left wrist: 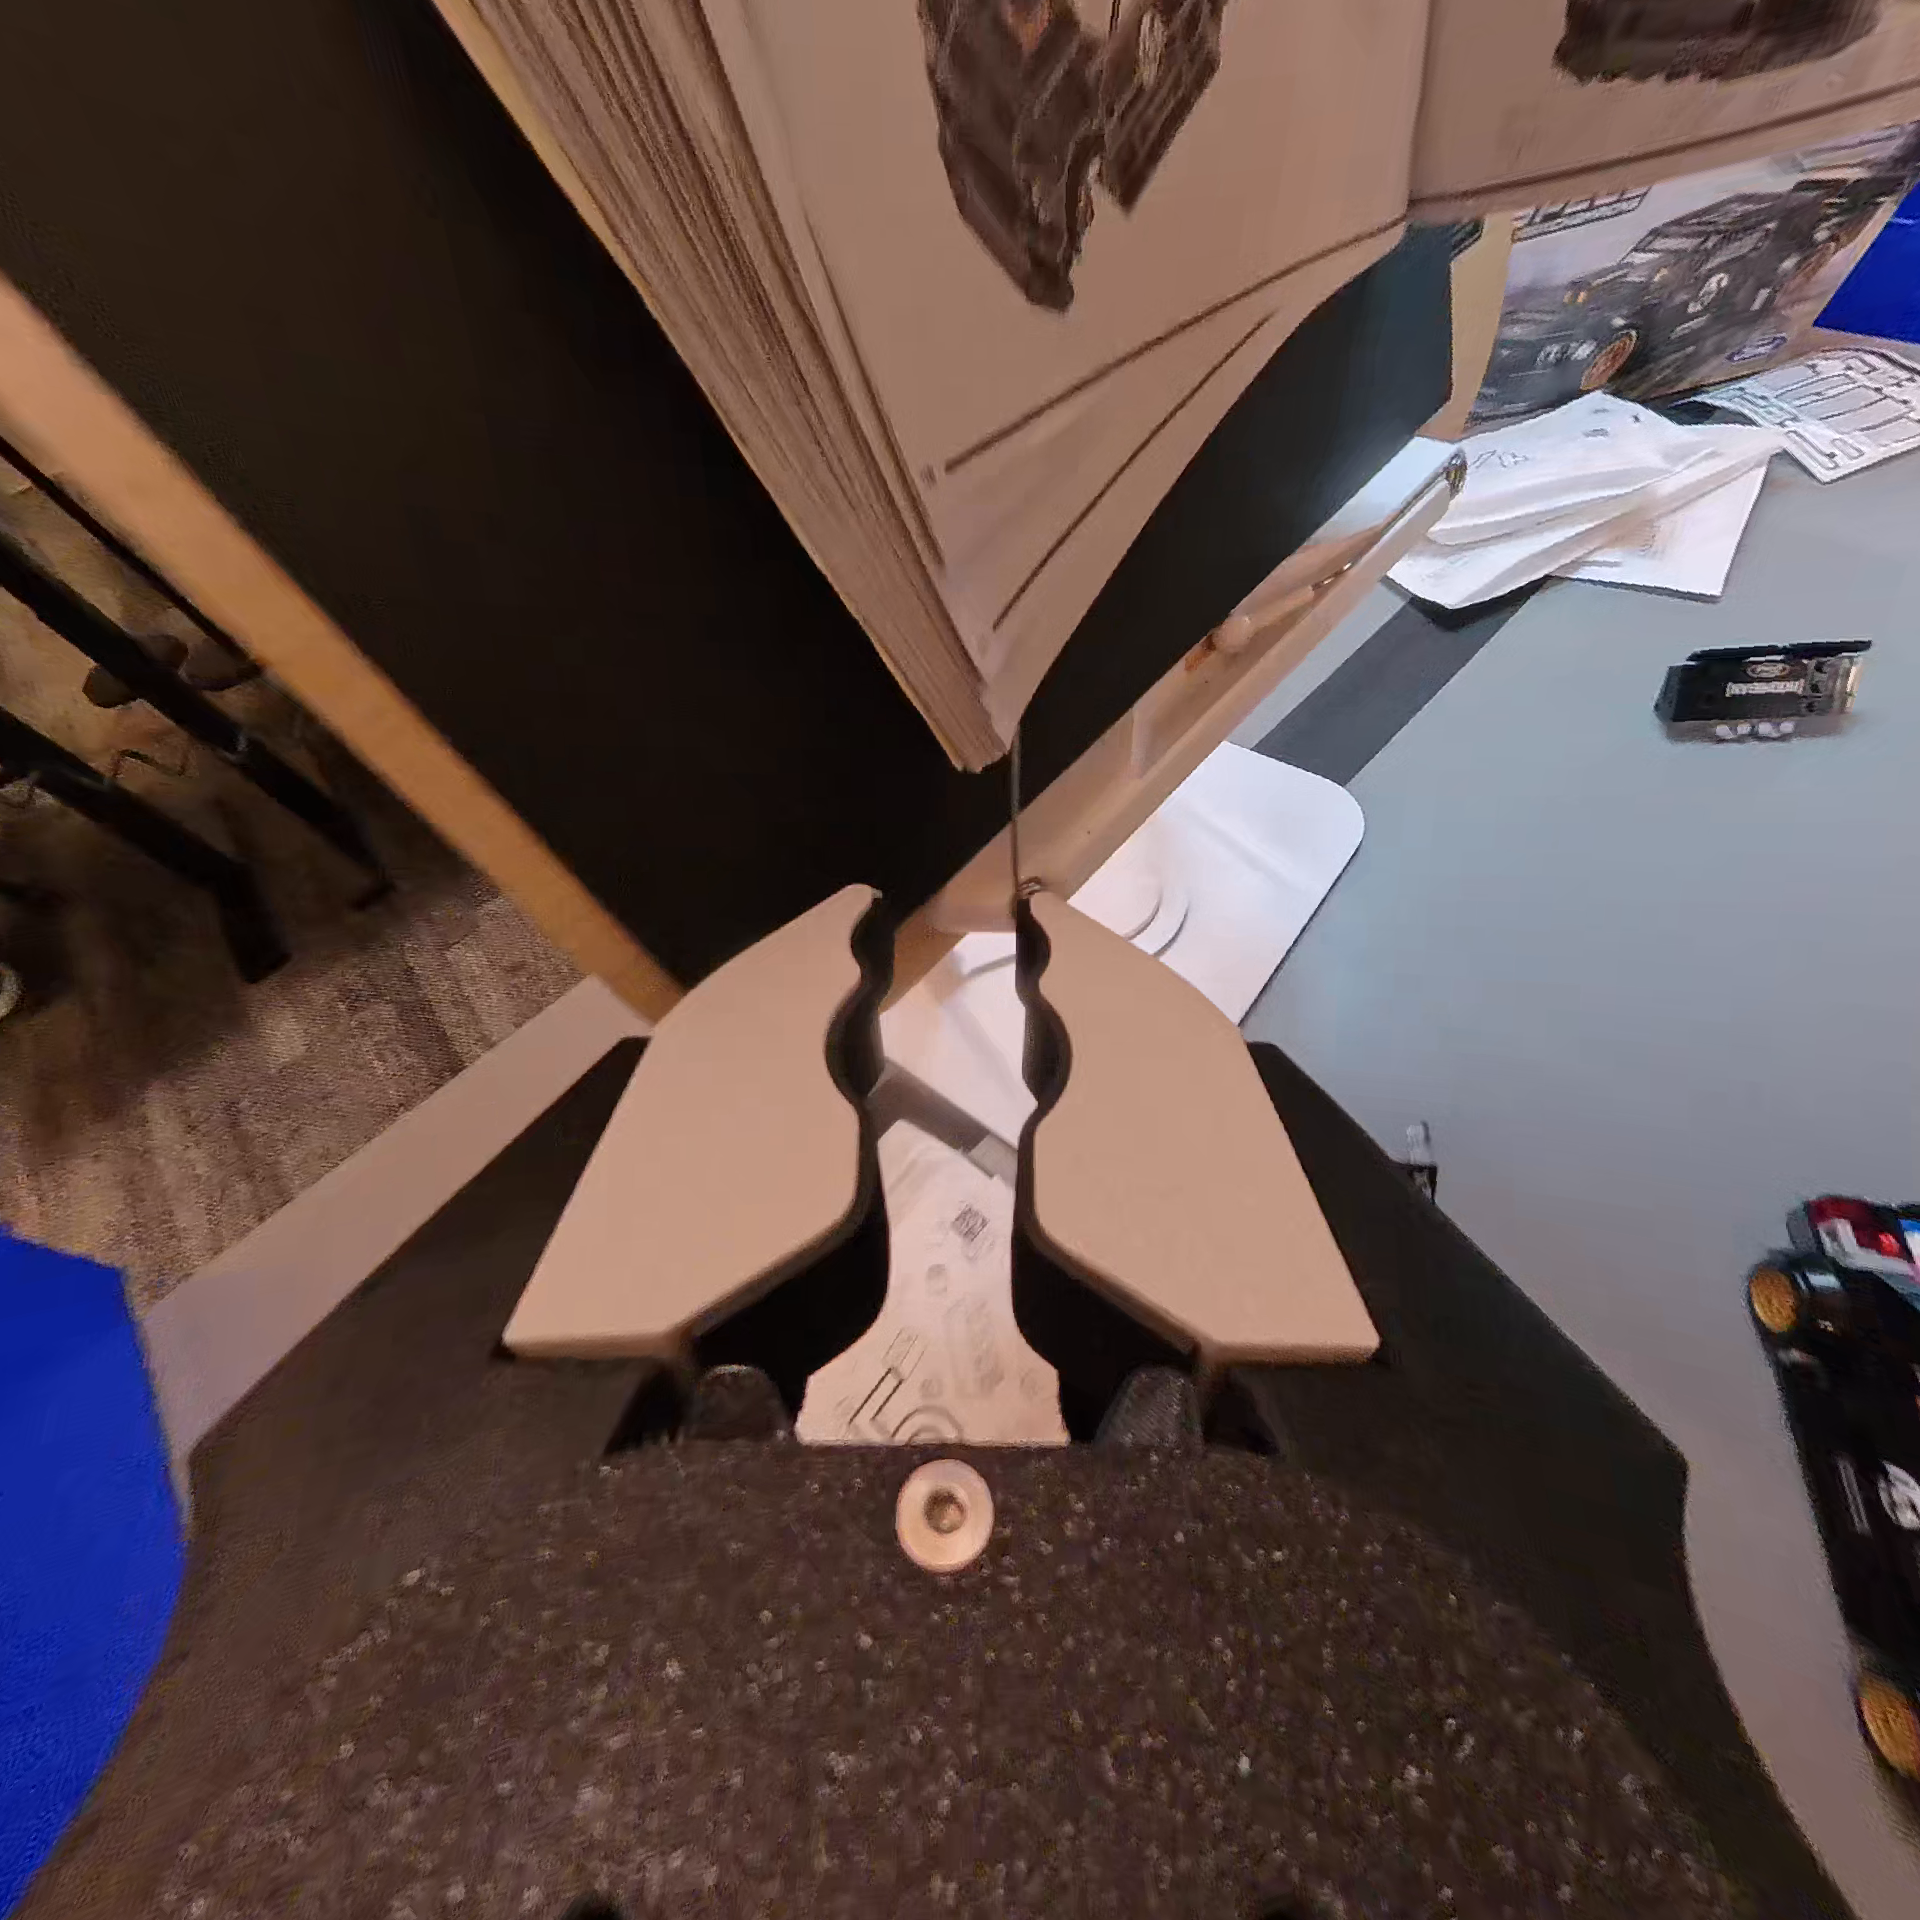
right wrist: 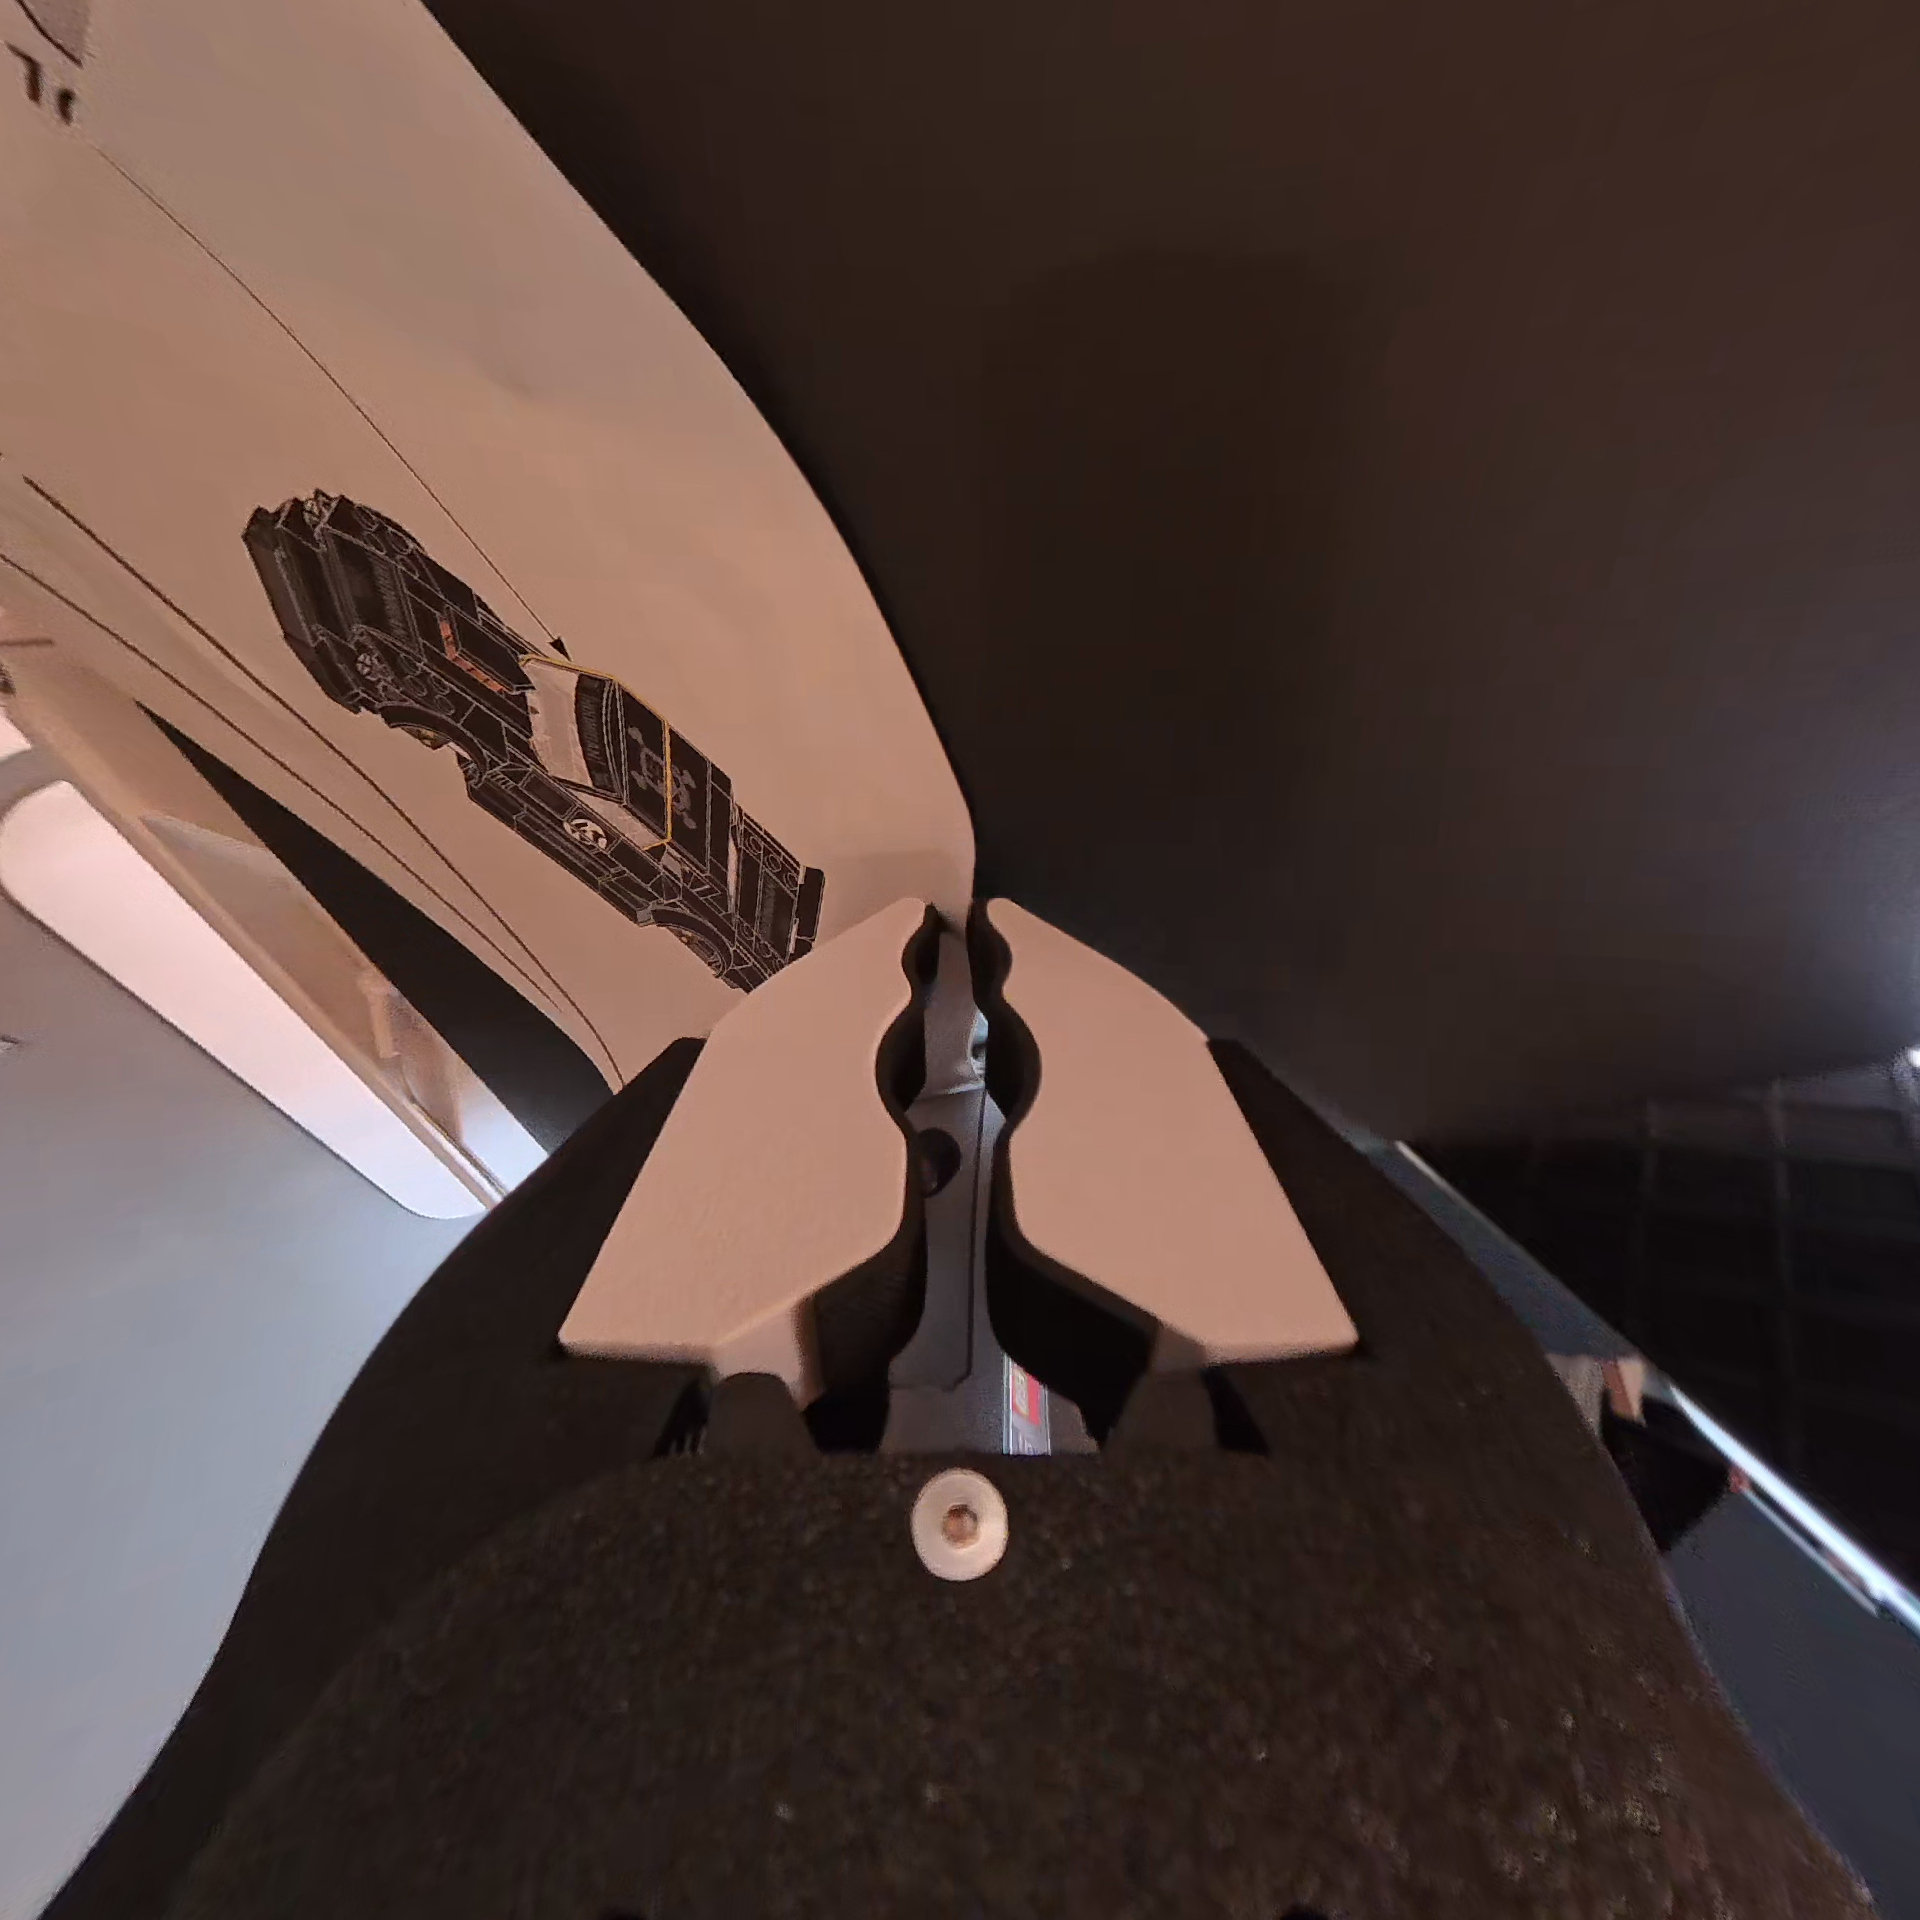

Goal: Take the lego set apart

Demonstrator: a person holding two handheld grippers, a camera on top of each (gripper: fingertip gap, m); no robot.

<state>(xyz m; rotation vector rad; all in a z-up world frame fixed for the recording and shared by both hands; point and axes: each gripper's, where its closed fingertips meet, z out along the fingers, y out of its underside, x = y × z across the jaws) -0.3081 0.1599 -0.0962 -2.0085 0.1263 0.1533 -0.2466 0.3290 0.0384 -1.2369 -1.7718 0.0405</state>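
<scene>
grey tabletop point(left wrist: 1558, 935) under both tools. left gripper point(left wrist: 951, 914) hangs parted by the instruction booklet point(left wrist: 831, 312); right gripper point(right wrist: 951, 914) pinches 1 page point(right wrist: 520, 416). lego car point(left wrist: 1849, 1455) sits aside, mostly assembled, 1 black piece point(left wrist: 1761, 691) off, so barely started.

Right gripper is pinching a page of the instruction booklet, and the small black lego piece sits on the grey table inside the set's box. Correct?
Not quite. The small black lego piece lies on the bare grey table, outside and apart from the box, as the left wrist view shows. The rest stands: the right gripper pinches a page of the instruction booklet.
</scene>
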